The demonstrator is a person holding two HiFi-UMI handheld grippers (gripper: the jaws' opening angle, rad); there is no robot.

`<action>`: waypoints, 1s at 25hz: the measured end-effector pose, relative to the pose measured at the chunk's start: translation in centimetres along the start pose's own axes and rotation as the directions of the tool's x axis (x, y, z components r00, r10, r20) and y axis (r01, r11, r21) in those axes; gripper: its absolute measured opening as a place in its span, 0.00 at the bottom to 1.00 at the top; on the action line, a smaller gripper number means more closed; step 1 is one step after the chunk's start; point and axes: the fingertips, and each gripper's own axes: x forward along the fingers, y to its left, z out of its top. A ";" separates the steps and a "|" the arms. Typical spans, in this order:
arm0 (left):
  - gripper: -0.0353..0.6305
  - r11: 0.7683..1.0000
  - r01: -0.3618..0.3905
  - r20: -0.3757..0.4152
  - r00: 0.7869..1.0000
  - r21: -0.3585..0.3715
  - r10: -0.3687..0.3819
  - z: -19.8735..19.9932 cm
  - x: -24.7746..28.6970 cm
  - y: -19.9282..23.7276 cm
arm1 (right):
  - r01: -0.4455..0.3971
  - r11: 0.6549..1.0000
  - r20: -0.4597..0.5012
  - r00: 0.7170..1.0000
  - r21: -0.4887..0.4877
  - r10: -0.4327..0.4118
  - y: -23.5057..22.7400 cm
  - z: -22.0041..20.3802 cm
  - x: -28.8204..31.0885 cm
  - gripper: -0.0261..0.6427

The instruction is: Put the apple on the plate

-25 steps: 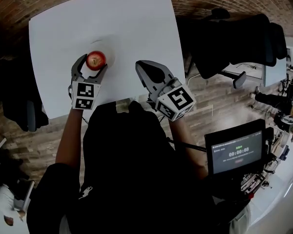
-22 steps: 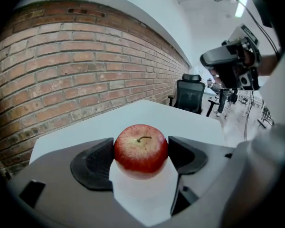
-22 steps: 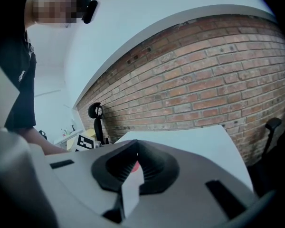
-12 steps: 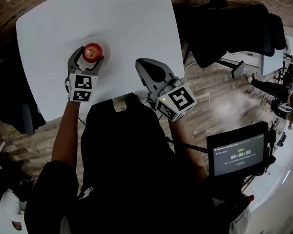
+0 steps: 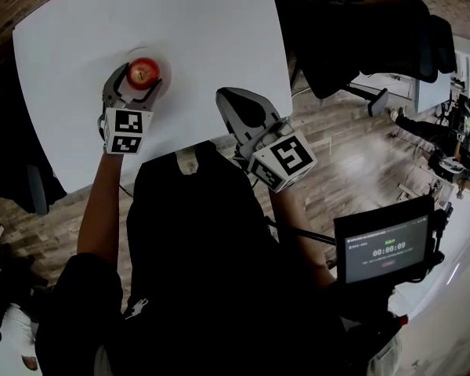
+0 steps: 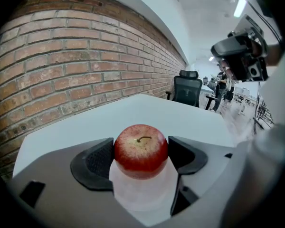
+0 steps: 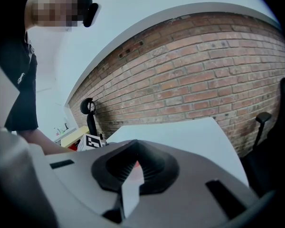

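Note:
A red apple [image 5: 143, 72] sits between the jaws of my left gripper [image 5: 139, 77], over a small white plate [image 5: 161, 58] near the left side of the white table [image 5: 211, 37]. In the left gripper view both dark pads touch the apple [image 6: 141, 148], and the plate [image 6: 142, 194] lies just beneath it. I cannot tell whether the apple rests on the plate. My right gripper [image 5: 229, 96] hangs over the table's near edge, shut with nothing between its fingers [image 7: 135, 144].
A brick wall [image 6: 61, 65] runs along the table's far side. Black office chairs [image 5: 360, 30] stand to the right on the wooden floor. A screen showing a timer [image 5: 388, 249] is at the lower right. The person's dark torso covers the table's near edge.
The left gripper has carried the apple a little farther from the body and over the middle of the plate. The right gripper has hardly moved.

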 end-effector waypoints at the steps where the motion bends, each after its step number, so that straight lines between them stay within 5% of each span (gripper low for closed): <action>1: 0.60 1.000 0.000 0.001 1.000 -0.001 0.000 0.0 0.0 0.0 | 0.000 1.000 -0.003 1.000 0.000 0.000 0.0 0.0 0.0 0.04; 25: 0.60 0.992 -0.028 -0.007 1.000 0.120 0.029 -1.4 1.0 -0.6 | 0.010 1.000 -0.015 1.000 -0.002 -0.010 -0.2 0.0 -0.1 0.04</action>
